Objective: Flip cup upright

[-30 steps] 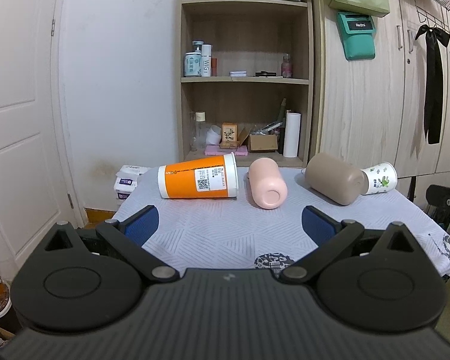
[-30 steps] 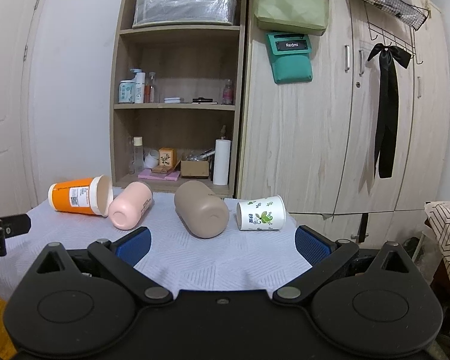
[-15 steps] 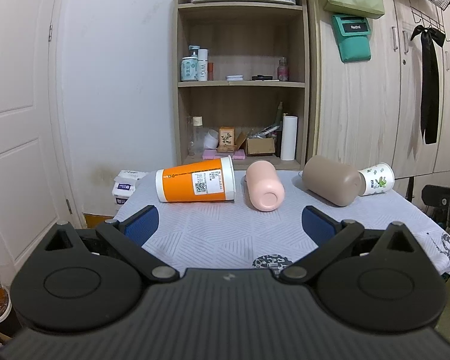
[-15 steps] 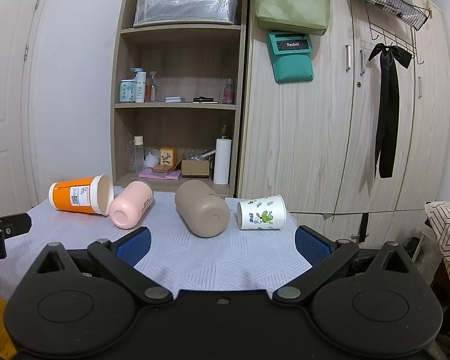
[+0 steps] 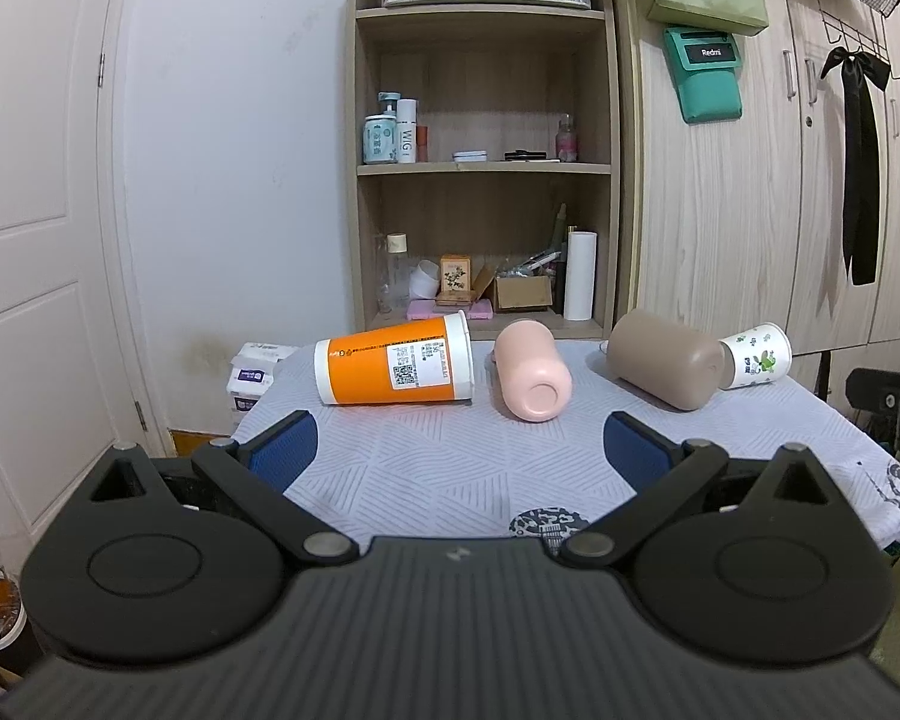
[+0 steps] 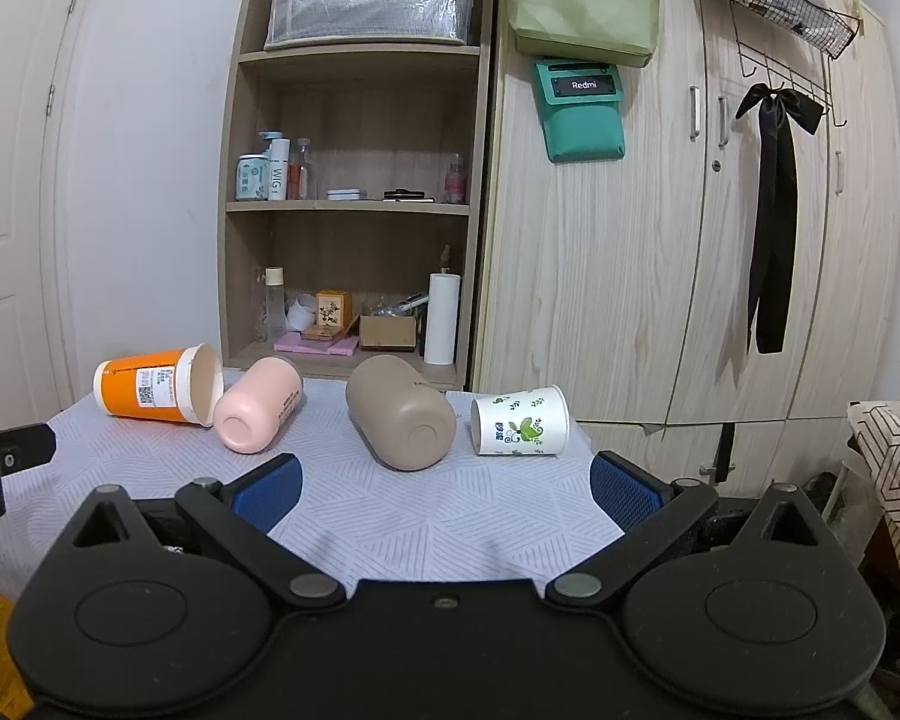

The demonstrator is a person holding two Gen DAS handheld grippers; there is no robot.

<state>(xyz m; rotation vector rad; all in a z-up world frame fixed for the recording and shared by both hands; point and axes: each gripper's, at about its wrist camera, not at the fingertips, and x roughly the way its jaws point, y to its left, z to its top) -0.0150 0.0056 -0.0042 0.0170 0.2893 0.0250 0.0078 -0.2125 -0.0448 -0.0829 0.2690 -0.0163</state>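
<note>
1. While both grippers hover over the near edge of the tabletop (image 5: 450, 468), the left gripper (image 5: 459, 444) has its blue-padded fingers (image 5: 285, 447) spread wide with nothing between them.
2. Likewise the right gripper (image 6: 444, 486) holds its fingers (image 6: 621, 489) far apart and empty, above the grey patterned cloth (image 6: 426, 516) that covers the tabletop.
3. Beyond the fingers, four cups lie on their sides in a rough row across the cloth.
4. At the left end lies the orange cup (image 5: 396, 367), its white rim pointing right and a printed label on its side.
5. Just beside that rim lies the pink cup (image 5: 531, 378), its closed base turned toward the cameras; in the right wrist view it looks to touch the orange cup's rim, though I cannot tell for sure.
6. Right of it, with a gap between, lies the tan cup (image 5: 663, 366), the largest of the four, its base also toward the cameras.
7. At the right end lies the white cup (image 6: 521, 429), printed with green leaves, its mouth pointing right, just beside the tan cup.
8. Behind the tabletop stands an open shelf (image 6: 354, 210) holding bottles and boxes.
9. Right of the shelf is a wardrobe (image 6: 660, 240) with a black ribbon (image 6: 771, 228) hanging on it.
</note>
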